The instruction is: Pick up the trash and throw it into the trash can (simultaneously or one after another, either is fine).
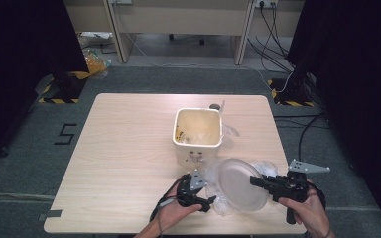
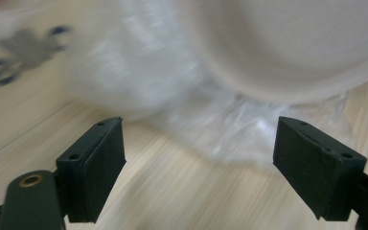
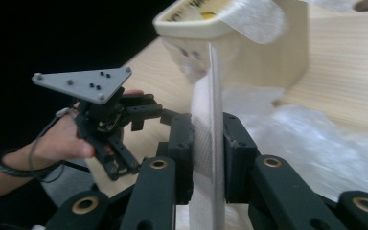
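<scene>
The right gripper [image 3: 210, 158] has its fingers clamped on the rim of a white paper plate [image 1: 240, 184] lying on crinkled clear plastic wrap [image 1: 213, 174] near the counter's [image 1: 124, 148] front edge, beside the cream bin [image 1: 198, 135] — the left gripper [image 2: 199, 158], fingers open and empty, looks ready to pinch the wrap next — and pull it clear of the plate.

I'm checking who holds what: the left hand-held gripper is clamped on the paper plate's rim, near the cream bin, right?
Not the left. The right hand-held gripper is clamped on the paper plate, as the right gripper view shows. The left hand-held gripper is open beside clear plastic wrap. The cream bin is near.
</scene>
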A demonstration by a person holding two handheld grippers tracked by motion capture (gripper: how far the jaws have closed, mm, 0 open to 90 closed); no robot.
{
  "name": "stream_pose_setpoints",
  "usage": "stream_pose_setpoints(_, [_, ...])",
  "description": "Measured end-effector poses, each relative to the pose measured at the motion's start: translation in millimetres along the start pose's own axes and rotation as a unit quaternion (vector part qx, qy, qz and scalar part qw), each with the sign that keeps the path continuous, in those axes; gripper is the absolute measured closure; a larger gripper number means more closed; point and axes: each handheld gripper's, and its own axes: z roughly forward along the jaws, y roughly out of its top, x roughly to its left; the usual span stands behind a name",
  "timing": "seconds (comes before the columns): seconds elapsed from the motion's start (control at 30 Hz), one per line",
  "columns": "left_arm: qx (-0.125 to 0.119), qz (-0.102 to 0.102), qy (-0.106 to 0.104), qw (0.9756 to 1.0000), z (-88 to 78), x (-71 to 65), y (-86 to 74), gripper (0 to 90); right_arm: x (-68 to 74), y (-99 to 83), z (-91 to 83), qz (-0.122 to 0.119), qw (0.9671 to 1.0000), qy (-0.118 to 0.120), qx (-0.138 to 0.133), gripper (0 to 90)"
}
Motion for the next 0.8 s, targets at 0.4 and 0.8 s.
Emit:
stream_pose_setpoints(0.4, [0.016, -0.053, 0.065, 0.9963, -57.4, 54.5, -57.2, 17.8, 15.1, 9.5, 1.3, 0.003, 0.9981, 0.054, -0.028, 82.6])
stream_pose_setpoints(0.8, [0.013, -0.088, 0.106, 0.9903, -83.3, 88.9, -80.9, 17.7, 24.9, 23.2, -10.4, -0.018, 0.9958, 0.067, -0.060, 82.7])
